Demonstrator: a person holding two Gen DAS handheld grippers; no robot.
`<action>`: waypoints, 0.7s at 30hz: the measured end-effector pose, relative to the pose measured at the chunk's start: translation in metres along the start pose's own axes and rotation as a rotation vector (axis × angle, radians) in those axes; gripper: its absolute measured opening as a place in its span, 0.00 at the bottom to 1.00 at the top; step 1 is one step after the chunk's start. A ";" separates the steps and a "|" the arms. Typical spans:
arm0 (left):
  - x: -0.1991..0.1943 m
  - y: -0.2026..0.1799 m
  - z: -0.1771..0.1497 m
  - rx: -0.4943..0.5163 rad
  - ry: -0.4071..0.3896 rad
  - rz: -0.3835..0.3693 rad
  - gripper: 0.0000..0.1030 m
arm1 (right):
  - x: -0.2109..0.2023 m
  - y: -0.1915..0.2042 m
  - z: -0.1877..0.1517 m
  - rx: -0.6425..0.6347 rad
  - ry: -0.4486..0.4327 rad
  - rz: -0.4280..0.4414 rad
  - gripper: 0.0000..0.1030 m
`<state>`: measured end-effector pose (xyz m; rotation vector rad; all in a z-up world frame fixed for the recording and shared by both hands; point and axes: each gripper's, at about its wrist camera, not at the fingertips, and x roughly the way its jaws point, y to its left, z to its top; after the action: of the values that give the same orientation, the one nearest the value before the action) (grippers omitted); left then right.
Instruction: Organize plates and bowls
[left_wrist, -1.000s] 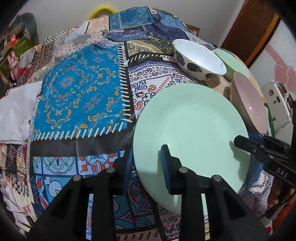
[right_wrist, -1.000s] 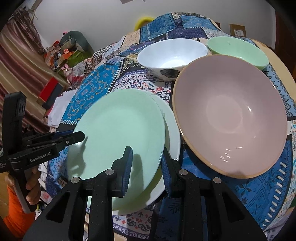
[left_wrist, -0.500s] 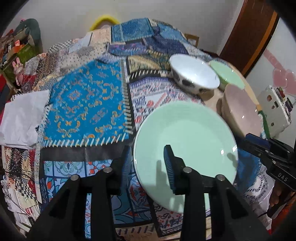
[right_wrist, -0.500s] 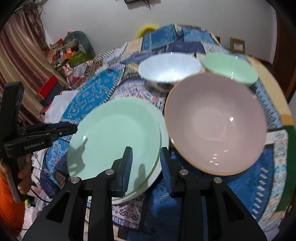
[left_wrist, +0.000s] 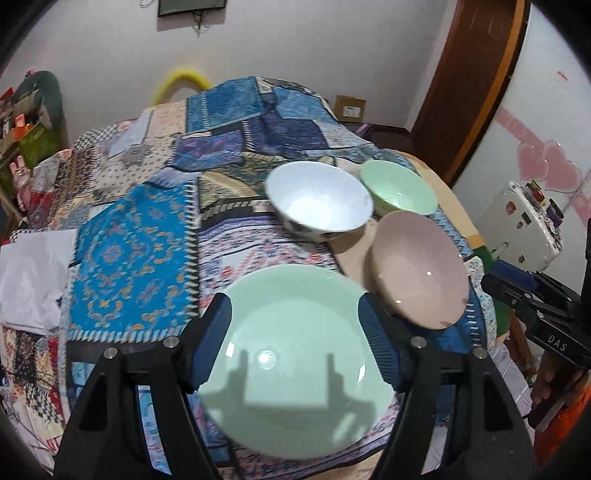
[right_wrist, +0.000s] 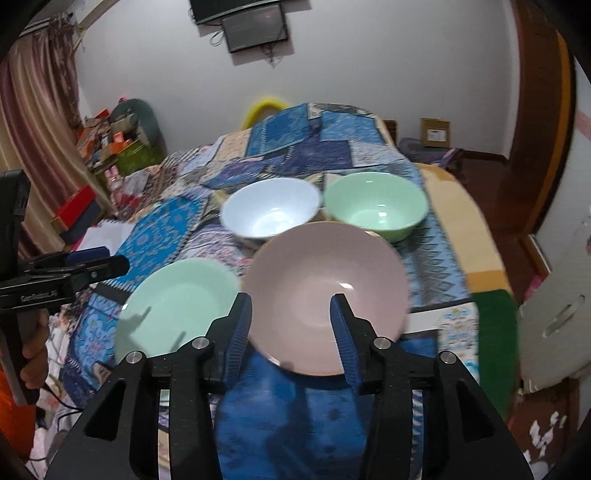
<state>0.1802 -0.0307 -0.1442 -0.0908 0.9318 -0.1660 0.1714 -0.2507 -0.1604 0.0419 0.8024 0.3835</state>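
A pale green plate (left_wrist: 295, 402) lies flat on the patchwork cloth at the near edge. My left gripper (left_wrist: 295, 343) hovers above it, its jaws opening wide; the pads touch nothing. To the plate's right sits a wide pink bowl (right_wrist: 325, 291). My right gripper (right_wrist: 291, 332) hangs over that bowl's near rim, jaws opening and clear of it. Behind stand a white bowl (right_wrist: 271, 210) and a green bowl (right_wrist: 375, 206), side by side. The left wrist view also shows the pink bowl (left_wrist: 417, 269), white bowl (left_wrist: 319, 201) and green bowl (left_wrist: 397, 192).
The patchwork cloth (left_wrist: 129, 258) covers the table, with open cloth left of the dishes. A white folded cloth (left_wrist: 33, 273) lies at the left edge. A white box (left_wrist: 524, 221) stands off the table's right side. A hand (right_wrist: 33, 354) holds the left gripper.
Both grippers held the green plate's near rim. They have since let go, opened, and lifted up and back, so more of the table and room shows.
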 end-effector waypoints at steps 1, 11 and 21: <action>0.003 -0.004 0.001 0.004 0.005 -0.004 0.69 | -0.001 -0.007 0.000 0.014 -0.007 -0.016 0.46; 0.054 -0.049 0.010 0.075 0.069 -0.036 0.69 | 0.017 -0.049 -0.011 0.089 0.020 -0.055 0.46; 0.105 -0.066 0.016 0.086 0.133 -0.055 0.69 | 0.049 -0.071 -0.020 0.144 0.071 -0.022 0.46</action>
<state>0.2474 -0.1148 -0.2075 -0.0256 1.0544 -0.2655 0.2107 -0.3019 -0.2206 0.1548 0.8989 0.3072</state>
